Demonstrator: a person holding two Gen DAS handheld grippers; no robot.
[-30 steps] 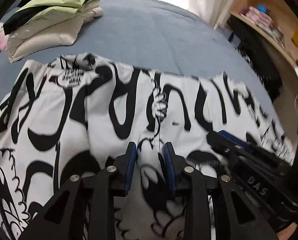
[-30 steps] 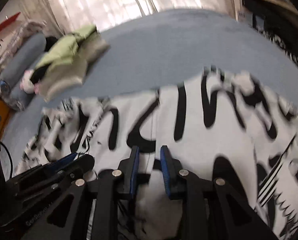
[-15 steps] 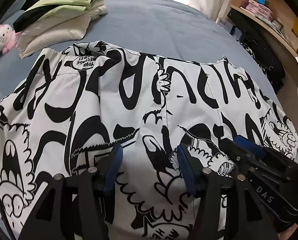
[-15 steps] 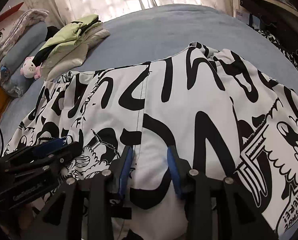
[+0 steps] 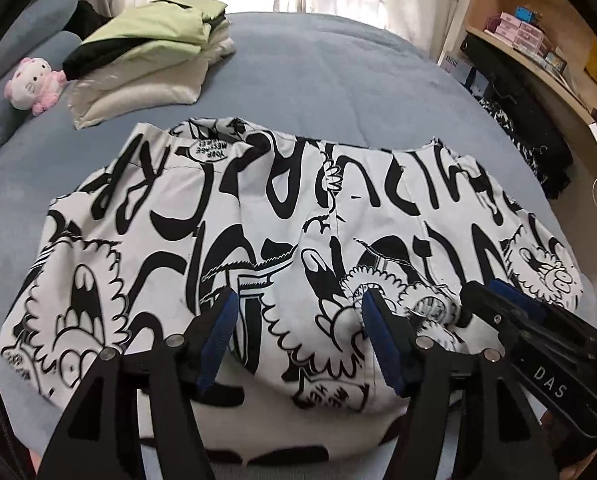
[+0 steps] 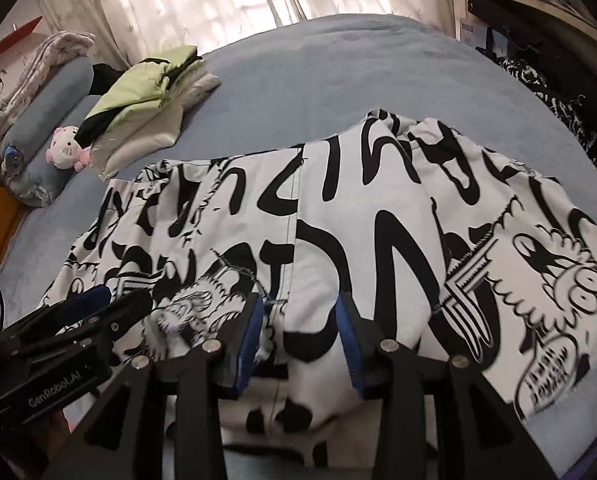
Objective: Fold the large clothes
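Left of the printed garment (image 5: 282,232), a stack of folded clothes (image 5: 146,60) sits well clear on the bed (image 5: 318,72), likely finished work. The garment lies doubled and flat mid-bed. Over its near edge the left tool (image 5: 298,336) has just spread wide, gripping nothing; beside it the right tool (image 6: 300,340) stands narrower, also released, apparently after laying the fold.
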